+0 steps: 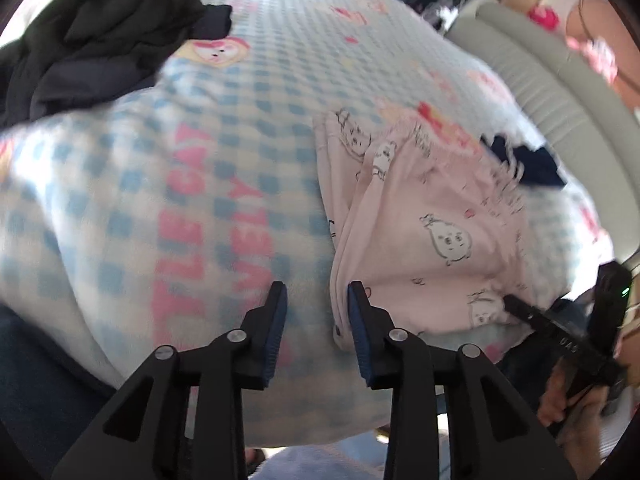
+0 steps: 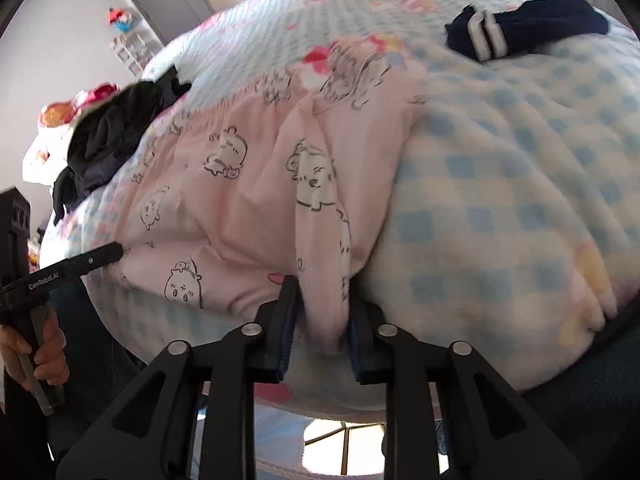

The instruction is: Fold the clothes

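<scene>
**One pink garment, two grippers at its near edge**

On the blue-checked blanket [image 1: 248,128]: one pink cartoon-print garment [image 2: 248,184], one dark heap of clothes [image 1: 96,40], one navy striped sock [image 2: 528,24]. Left gripper [image 1: 318,300] spread, nothing between the pads, just left of the garment's edge. Right gripper [image 2: 324,300] pinching a bunched fold of the pink cloth

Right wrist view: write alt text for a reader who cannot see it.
The right tool grips a bunched fold at the near edge of pink cartoon-print shorts lying on a blue checked blanket. The left tool reaches their edge from the left; a dark clothes pile and a navy striped sock lie beyond.
</scene>
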Motion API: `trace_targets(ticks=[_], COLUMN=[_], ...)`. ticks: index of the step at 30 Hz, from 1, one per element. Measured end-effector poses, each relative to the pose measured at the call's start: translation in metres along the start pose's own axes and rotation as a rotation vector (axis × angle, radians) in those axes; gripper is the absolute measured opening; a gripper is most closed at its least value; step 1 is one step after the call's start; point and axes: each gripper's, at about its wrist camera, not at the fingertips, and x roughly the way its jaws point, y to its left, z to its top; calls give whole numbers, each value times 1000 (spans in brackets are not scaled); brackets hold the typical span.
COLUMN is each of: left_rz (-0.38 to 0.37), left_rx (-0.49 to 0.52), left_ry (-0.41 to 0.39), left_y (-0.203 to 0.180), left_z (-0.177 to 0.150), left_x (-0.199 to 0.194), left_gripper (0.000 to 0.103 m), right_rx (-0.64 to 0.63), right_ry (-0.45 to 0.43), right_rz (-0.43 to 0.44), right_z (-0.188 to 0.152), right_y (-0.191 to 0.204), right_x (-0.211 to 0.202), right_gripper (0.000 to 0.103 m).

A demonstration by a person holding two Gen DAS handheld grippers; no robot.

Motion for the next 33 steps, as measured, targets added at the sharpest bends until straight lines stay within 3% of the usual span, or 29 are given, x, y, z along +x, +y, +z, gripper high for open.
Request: trace_targets(ticks=[4,7,11,15,18,20,21,24,28,31,33], left_rz=[14,40,-107,-206,-151,-116,-109,-77,91,219,224], left_rx=[-74,-160,-210,-122,-68,-52,-38,10,82,123,70], left_ry=[-59,-104,-77,26,73,86,96,104,-19,-98,-91], left_y=[13,30,43,16,2,-3,-6,-15,-24,-27,-14], left_z=[-6,-9,-16,-19,-21,-22,-22,-22,-23,-24,-21], left_x=[-14,-29,-31,-10,5,13,16,24,5,-8,-11], left_gripper=[35,35,36,39,39,32,17,11,9,2,1], right_rx=[54,5,-11,-3,6,7,5,7,38,-8,-15], right_ry=[-69,-39,-39,-72,-21,30,37,41,18,12,14], right_rz=[26,-88,-94,-36,-25,-36,-36,-2,48,-70,-116], right_z=[0,-9,-15,-14,-17,-20,-21,-21,-18,-18,-17], right_y=[-7,-3,3,5,3,1,-1,-5,-8,-1,-1], right_x=[-15,-18,-19,-23,-16,-7,-6,-3,0,3,6], right_gripper=[26,27,27,30,33,34,34,34,22,14,13])
